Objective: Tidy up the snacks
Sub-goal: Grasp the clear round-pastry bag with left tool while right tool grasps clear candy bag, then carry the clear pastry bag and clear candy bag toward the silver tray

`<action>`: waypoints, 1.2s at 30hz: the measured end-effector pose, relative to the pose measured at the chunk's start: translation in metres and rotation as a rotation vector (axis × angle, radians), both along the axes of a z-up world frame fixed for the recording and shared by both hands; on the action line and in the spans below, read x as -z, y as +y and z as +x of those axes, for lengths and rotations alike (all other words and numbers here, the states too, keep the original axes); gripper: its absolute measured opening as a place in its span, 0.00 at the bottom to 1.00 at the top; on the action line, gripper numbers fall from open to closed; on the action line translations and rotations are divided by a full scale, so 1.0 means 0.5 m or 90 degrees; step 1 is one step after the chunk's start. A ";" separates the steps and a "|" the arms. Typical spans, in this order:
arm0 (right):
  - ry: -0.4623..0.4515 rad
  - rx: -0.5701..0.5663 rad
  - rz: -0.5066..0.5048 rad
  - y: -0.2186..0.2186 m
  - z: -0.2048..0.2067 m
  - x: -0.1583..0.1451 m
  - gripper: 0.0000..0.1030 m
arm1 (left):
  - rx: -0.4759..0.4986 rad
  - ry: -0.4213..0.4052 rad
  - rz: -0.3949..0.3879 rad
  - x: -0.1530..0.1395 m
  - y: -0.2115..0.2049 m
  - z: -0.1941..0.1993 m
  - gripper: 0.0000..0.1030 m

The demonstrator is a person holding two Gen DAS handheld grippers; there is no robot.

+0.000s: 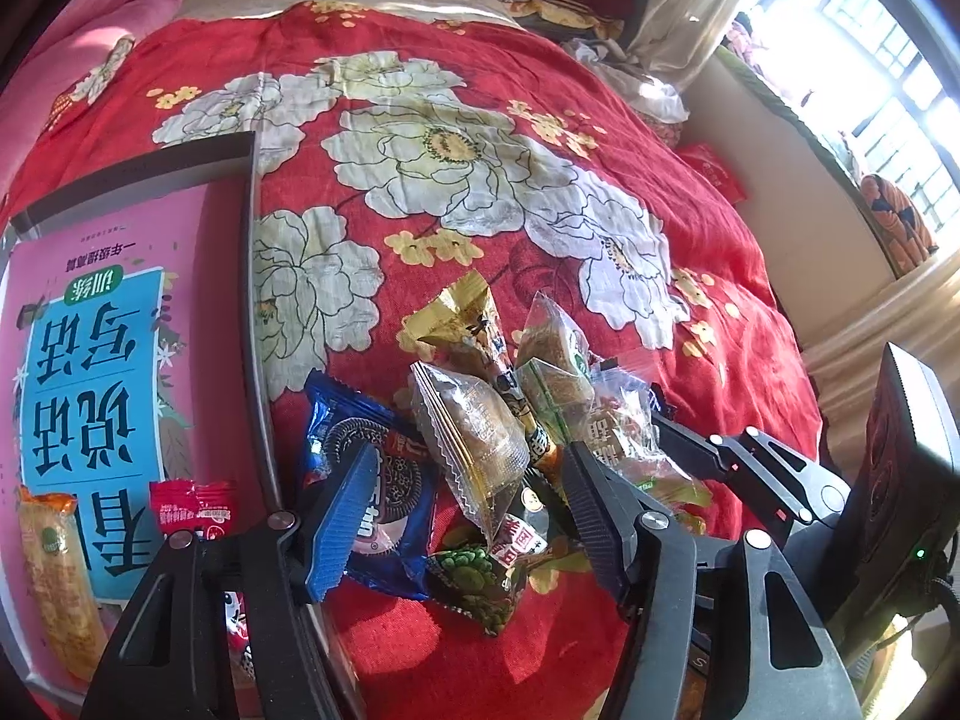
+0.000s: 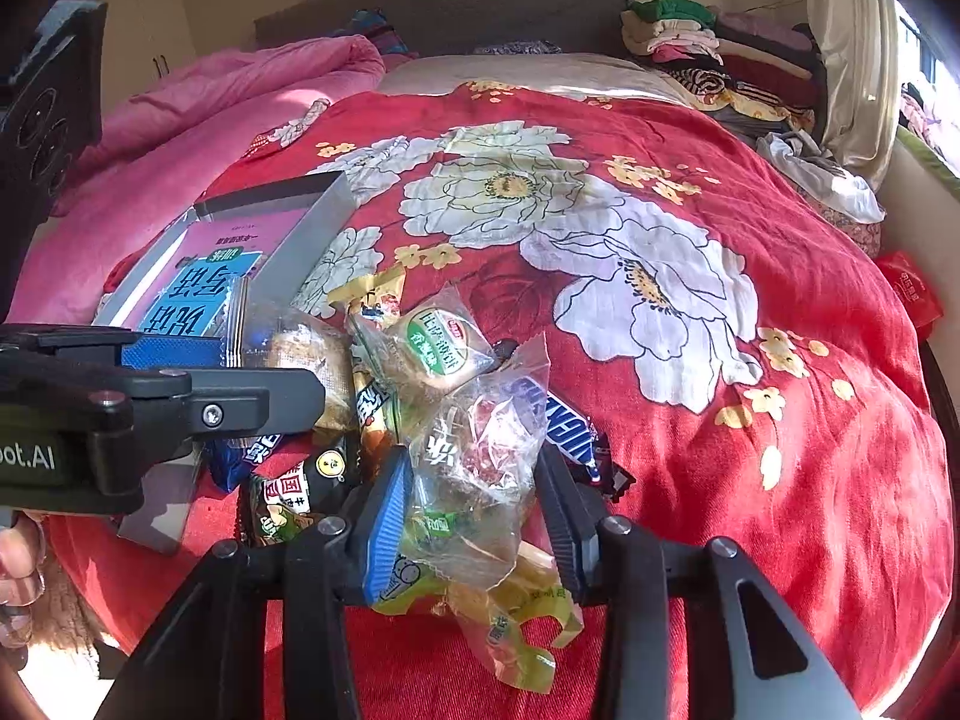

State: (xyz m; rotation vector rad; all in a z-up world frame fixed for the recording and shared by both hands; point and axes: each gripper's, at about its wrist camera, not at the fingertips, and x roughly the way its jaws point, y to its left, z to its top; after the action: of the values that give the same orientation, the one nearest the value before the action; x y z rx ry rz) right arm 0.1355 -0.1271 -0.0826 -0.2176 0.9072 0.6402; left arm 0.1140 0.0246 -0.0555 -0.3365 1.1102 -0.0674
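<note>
Pick-up step: your right claw [image 2: 474, 516] pinches the clear crinkly candy packet [image 2: 480, 468] from the bed's pile, your left claw [image 1: 468, 498] half-wide around the clear-wrapped brown pastry [image 1: 474, 438]; next, lift toward the grey tray [image 1: 255, 300] left.

Heap of wrapped snacks [image 1: 480, 438] on red floral bedspread, perhaps biscuits, two in tray [image 1: 252, 312]

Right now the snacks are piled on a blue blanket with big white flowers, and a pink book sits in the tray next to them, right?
Almost. The blanket is red, not blue, as the right wrist view shows. The big white flowers are there, the snacks are piled on it, and the pink book does sit in the tray beside them.
</note>
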 end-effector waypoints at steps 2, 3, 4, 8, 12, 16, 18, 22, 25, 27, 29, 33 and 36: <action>0.013 0.001 0.010 -0.001 0.006 0.005 0.40 | 0.003 0.011 0.001 0.002 -0.001 0.008 0.62; 0.017 0.003 0.017 -0.004 0.008 0.006 0.40 | 0.006 0.015 0.001 0.003 -0.003 0.012 0.62; 0.019 0.005 0.025 -0.008 0.009 0.005 0.40 | 0.010 0.023 -0.001 0.006 -0.005 0.015 0.60; 0.065 0.027 0.088 -0.038 0.022 0.004 0.39 | 0.025 0.042 -0.005 0.009 -0.011 0.029 0.55; 0.100 0.064 0.142 -0.072 0.031 -0.002 0.39 | 0.044 0.058 -0.007 0.013 -0.019 0.044 0.53; 0.107 0.077 0.145 -0.077 0.030 -0.009 0.39 | 0.053 0.078 0.006 0.021 -0.023 0.060 0.43; 0.108 0.080 0.146 -0.078 0.024 -0.013 0.39 | 0.055 0.086 0.008 0.024 -0.019 0.066 0.39; 0.124 0.089 0.157 -0.082 0.022 -0.020 0.39 | 0.062 0.100 -0.006 0.031 -0.011 0.074 0.37; 0.116 0.091 0.153 -0.083 0.024 -0.034 0.39 | 0.065 0.101 -0.005 0.031 -0.012 0.073 0.36; 0.113 0.097 0.157 -0.088 0.025 -0.042 0.39 | 0.071 0.098 -0.002 0.030 -0.014 0.071 0.36; 0.116 0.101 0.161 -0.094 0.026 -0.047 0.39 | 0.069 0.095 -0.011 0.029 -0.009 0.069 0.35; 0.118 0.111 0.165 -0.105 0.025 -0.053 0.39 | 0.064 0.092 -0.043 0.026 0.007 0.062 0.34; 0.117 0.115 0.166 -0.110 0.022 -0.055 0.39 | 0.057 0.087 -0.056 0.020 0.015 0.051 0.33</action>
State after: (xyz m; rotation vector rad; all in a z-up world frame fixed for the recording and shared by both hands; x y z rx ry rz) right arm 0.1466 -0.1819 -0.0552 0.1580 0.9960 0.6107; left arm 0.1396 0.0323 -0.0653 -0.3739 1.2603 -0.1750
